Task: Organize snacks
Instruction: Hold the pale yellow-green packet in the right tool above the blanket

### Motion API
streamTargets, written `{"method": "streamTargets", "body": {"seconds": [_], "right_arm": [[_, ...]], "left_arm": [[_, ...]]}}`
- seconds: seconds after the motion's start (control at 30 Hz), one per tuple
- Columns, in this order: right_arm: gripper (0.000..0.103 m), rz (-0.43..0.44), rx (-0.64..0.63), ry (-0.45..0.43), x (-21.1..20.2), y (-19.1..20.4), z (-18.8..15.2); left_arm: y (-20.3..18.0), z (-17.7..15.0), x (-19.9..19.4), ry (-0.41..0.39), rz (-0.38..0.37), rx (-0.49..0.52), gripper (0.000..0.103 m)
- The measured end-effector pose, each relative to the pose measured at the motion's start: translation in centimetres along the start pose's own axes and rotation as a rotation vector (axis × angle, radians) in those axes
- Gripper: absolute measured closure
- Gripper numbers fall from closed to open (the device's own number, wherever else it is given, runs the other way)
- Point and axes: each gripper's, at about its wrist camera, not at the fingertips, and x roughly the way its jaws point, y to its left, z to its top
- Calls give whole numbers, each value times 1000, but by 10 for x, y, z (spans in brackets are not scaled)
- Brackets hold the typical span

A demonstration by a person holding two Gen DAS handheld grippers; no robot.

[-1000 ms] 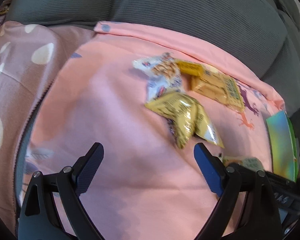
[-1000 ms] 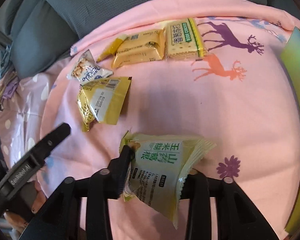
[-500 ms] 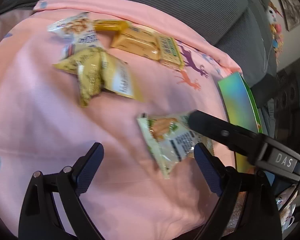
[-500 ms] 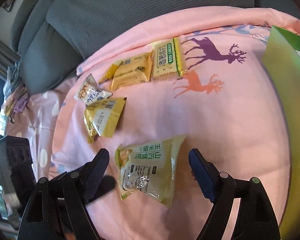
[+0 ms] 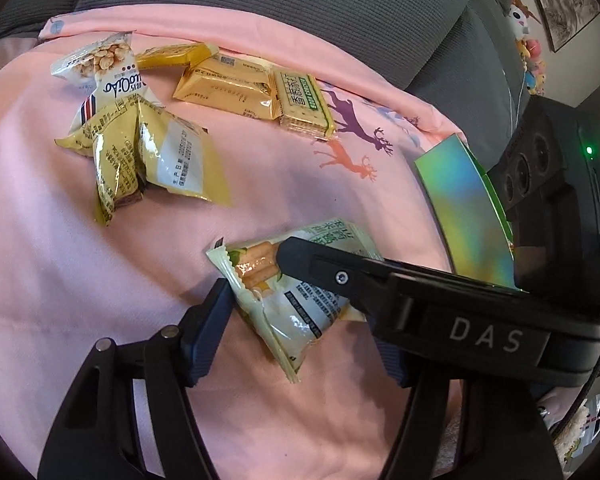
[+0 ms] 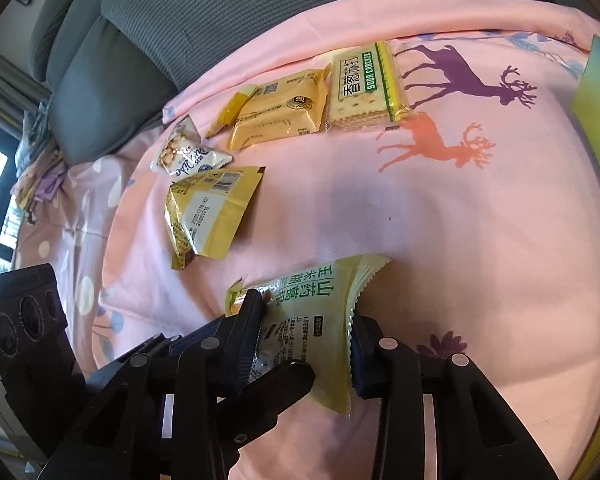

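Both grippers have just been closing on the pale green snack packet [image 6: 320, 328], which half a second ago lay loose between the wide right jaws. It lies near the front of the pink deer-print cloth [image 6: 460, 220], well apart from the other snacks. The right gripper [image 6: 306, 350] now pinches it across its width, pads pressing both side edges. The left gripper [image 5: 300, 334] has swung in from the bare cloth; its jaws have narrowed around the same packet, one pad touching the left edge, the other hidden behind the right gripper's finger, so I cannot tell whether it grips. The step looks like picking this packet up. Next it should probably be lifted toward the row of the soda cracker pack [image 6: 364, 88] and gold wafer pack [image 6: 280, 110], or the iridescent box [image 5: 464, 208].
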Motion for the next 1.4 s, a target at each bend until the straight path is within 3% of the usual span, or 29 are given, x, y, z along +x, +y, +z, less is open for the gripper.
{"method": "streamTargets", "body": {"seconds": [0.13, 0.4, 0.7, 1.4], "right_arm": [[63, 20, -34, -41, -4, 6, -1], [63, 111, -106, -187, -27, 22, -4], [63, 152, -110, -215, -26, 24, -4], [63, 156, -117, -240, -31, 26, -7]], "left_arm": [[-5, -2, -10, -39, 15, 16, 48], [-16, -1, -37, -181, 73, 117, 49], [-17, 0, -40, -202, 100, 131, 49], [-19, -3, -48, -230, 101, 146, 49]]}}
